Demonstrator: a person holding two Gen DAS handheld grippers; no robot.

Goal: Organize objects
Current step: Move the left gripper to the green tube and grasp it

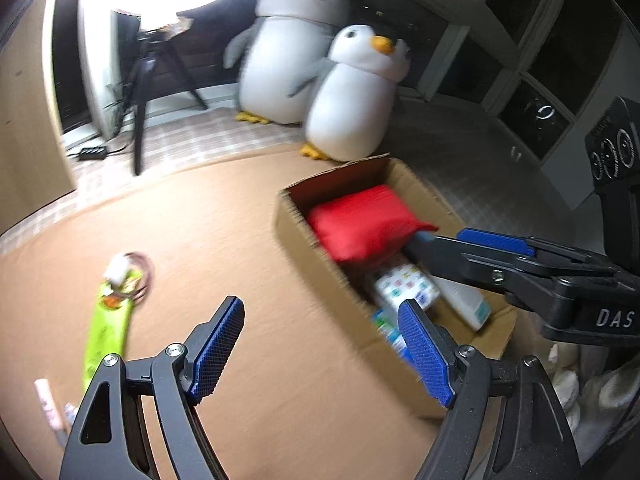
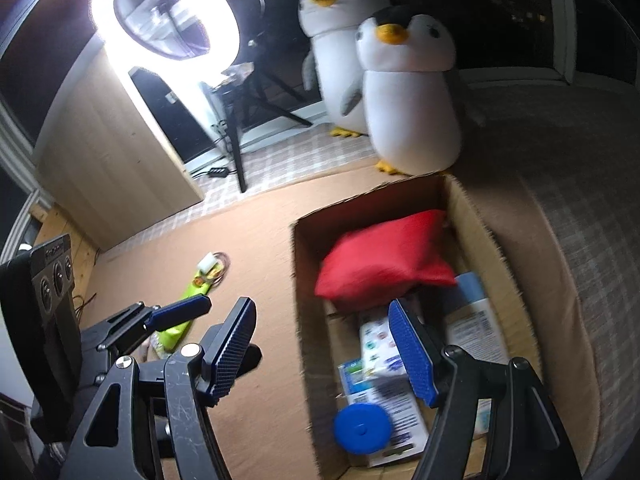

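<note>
An open cardboard box [image 1: 304,248] [image 2: 484,232] stands on the brown mat. A red pouch [image 1: 364,224] [image 2: 384,264] lies in it on top of white and blue packages [image 2: 384,348] and a blue round lid [image 2: 362,428]. My left gripper [image 1: 322,348] is open and empty, just left of the box's near corner. My right gripper [image 2: 324,348] is open and empty over the box's near left wall; in the left wrist view it [image 1: 476,248] reaches in from the right beside the red pouch. A green packet [image 1: 110,328] [image 2: 188,304] lies on the mat at the left.
Two plush penguins [image 1: 352,96] [image 2: 408,92] stand behind the box. A ring light on a tripod [image 2: 168,20] stands at the back left by a wooden cabinet [image 2: 112,168]. A small white item on a wire coil [image 1: 120,270] and a pink tube [image 1: 48,400] lie near the green packet.
</note>
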